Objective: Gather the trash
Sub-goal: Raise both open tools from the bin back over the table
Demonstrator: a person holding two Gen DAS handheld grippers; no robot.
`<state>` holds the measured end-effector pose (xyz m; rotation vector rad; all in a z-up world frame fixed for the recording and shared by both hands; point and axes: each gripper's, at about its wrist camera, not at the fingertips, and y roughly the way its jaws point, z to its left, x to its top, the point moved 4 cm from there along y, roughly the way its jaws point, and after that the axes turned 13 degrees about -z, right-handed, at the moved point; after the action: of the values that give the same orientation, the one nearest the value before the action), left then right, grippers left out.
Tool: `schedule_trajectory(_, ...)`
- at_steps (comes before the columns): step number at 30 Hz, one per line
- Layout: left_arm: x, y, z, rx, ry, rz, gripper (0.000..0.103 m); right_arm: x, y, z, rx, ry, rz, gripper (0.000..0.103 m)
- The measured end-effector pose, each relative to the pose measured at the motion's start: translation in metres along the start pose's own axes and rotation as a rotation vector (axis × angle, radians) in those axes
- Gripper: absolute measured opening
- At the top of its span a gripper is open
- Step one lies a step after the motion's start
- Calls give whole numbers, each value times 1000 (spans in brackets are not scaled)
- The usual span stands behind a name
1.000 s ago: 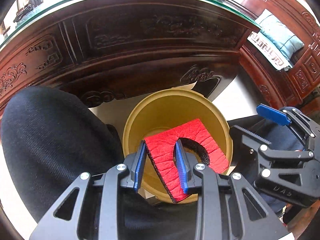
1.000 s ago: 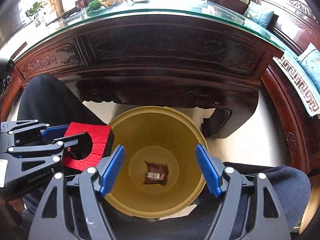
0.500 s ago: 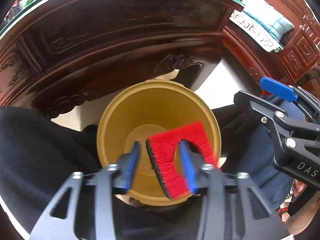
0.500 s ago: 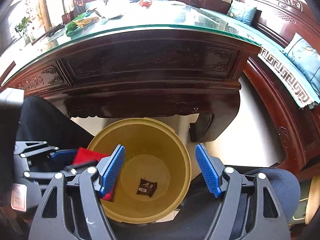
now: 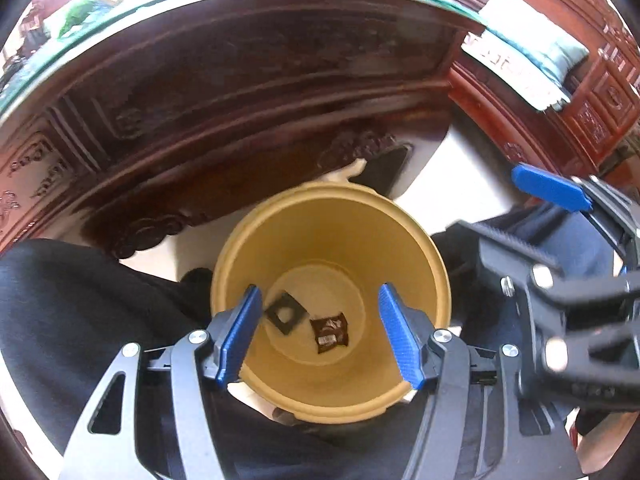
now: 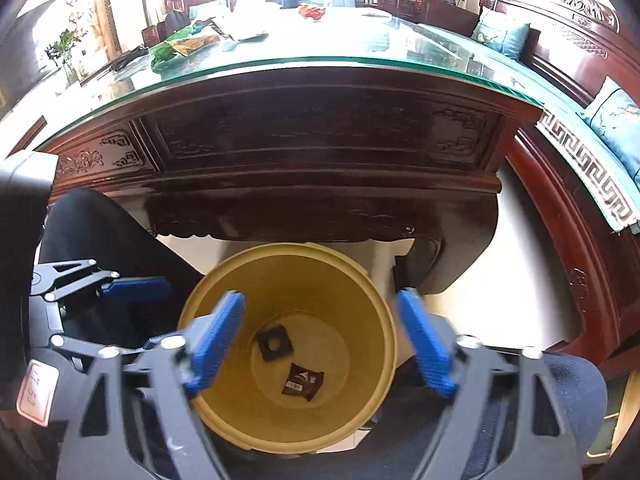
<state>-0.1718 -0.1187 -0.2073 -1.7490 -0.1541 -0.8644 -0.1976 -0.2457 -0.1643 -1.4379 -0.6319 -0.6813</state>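
Blue ribbed pads, both grippers agape, nothing between them. Left gripper (image 5: 320, 330) jaws have just been opening; right gripper (image 6: 326, 344) jaws too. Both hang over yellow plastic bin (image 5: 400, 236), round, smooth. At bin bottom, below the pads: dark square foam piece (image 5: 285, 313) with hole, flat, beside brown wrapper (image 5: 330, 333), apart from all fingers. Behind bin: carved dark wood table (image 6: 320, 140), glass top, green packet (image 6: 182, 46) on it. Pale floor under bin. Person's dark-trousered legs flank bin.
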Motion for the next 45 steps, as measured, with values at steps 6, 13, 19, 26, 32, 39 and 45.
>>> schedule_trajectory(6, 26, -26, 20, 105, -24, -118, 79, 31, -11, 5, -153, -25, -129, 94)
schedule_trajectory(13, 69, -66, 55, 203, -106, -273, 99, 84, -21, 23, -46, 30, -246, 94)
schedule_trajectory(19, 103, -95, 92, 273, -163, -480, 99, 132, -17, 40, 85, 55, -296, 95)
schedule_trajectory(26, 142, -117, 139, 273, -286, -562, 99, 179, 14, 63, 95, 7, -253, 95)
schedule_trajectory(32, 174, -107, 166, 379, -263, -525, 99, 200, 36, 85, 93, -64, -255, 95)
schedule_trajectory(39, 193, -102, 188, 414, -254, -574, 99, 220, 54, 100, 53, -130, -318, 69)
schedule_trajectory(45, 206, -100, 208, 444, -262, -615, 85, 240, 81, 104, 135, -104, -299, 64)
